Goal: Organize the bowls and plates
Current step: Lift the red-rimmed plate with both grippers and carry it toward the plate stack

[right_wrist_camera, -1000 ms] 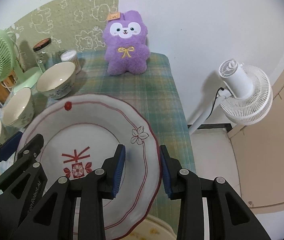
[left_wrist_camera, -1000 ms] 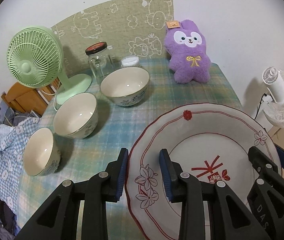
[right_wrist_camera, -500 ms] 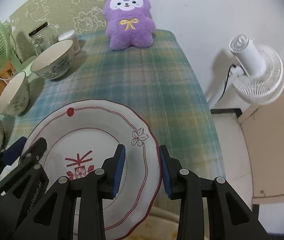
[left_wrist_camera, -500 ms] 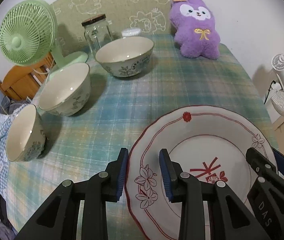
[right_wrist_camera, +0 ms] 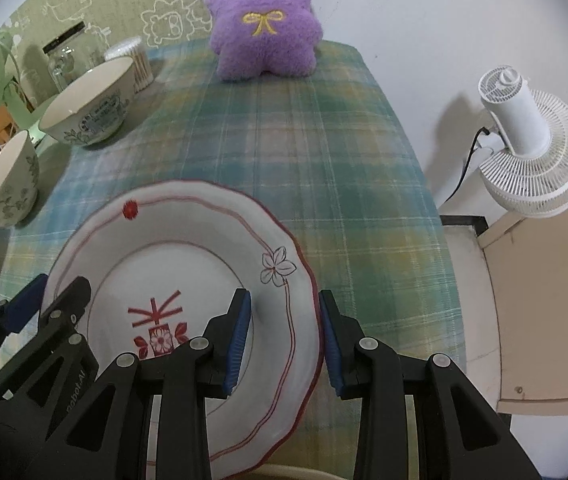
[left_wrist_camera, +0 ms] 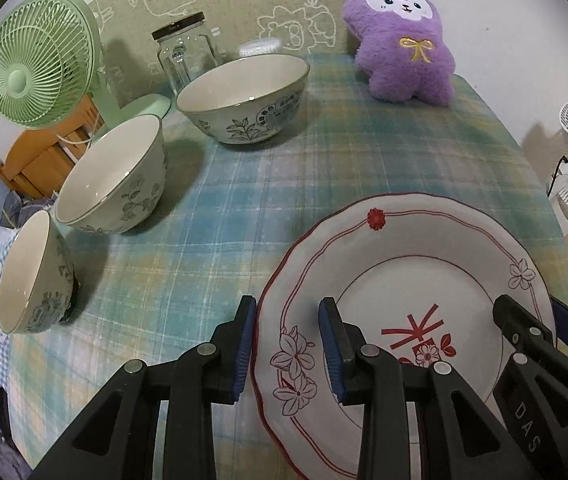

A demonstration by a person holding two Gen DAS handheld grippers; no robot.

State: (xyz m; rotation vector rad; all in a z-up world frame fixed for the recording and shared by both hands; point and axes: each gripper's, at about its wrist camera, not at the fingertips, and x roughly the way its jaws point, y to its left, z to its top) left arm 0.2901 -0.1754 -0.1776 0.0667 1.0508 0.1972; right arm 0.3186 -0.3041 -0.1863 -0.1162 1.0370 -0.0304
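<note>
A white plate point(left_wrist_camera: 404, 264) with red line flowers hangs low over the plaid tablecloth point(left_wrist_camera: 324, 160), held from both sides. My left gripper point(left_wrist_camera: 286, 344) is shut on its left rim, one pad outside, one on the inner face. At the opposite edge, the right gripper point(right_wrist_camera: 281, 336) is shut on the plate point(right_wrist_camera: 171, 248) the same way. Three floral bowls stand to the left: a wide one point(left_wrist_camera: 243, 84) at the back, a middle one point(left_wrist_camera: 111, 168) and a near one point(left_wrist_camera: 27, 272).
A purple plush toy point(left_wrist_camera: 404, 36) sits at the table's far end. A green fan point(left_wrist_camera: 39, 60), a glass jar point(left_wrist_camera: 183, 52) and a cotton swab tub point(right_wrist_camera: 131, 60) stand behind the bowls. A white fan point(right_wrist_camera: 532, 144) stands off the table's right edge.
Both grippers have come down with the plate between them, nearer the cloth. The bowls and plush now look closer and larger. The grip on the plate is unchanged.
</note>
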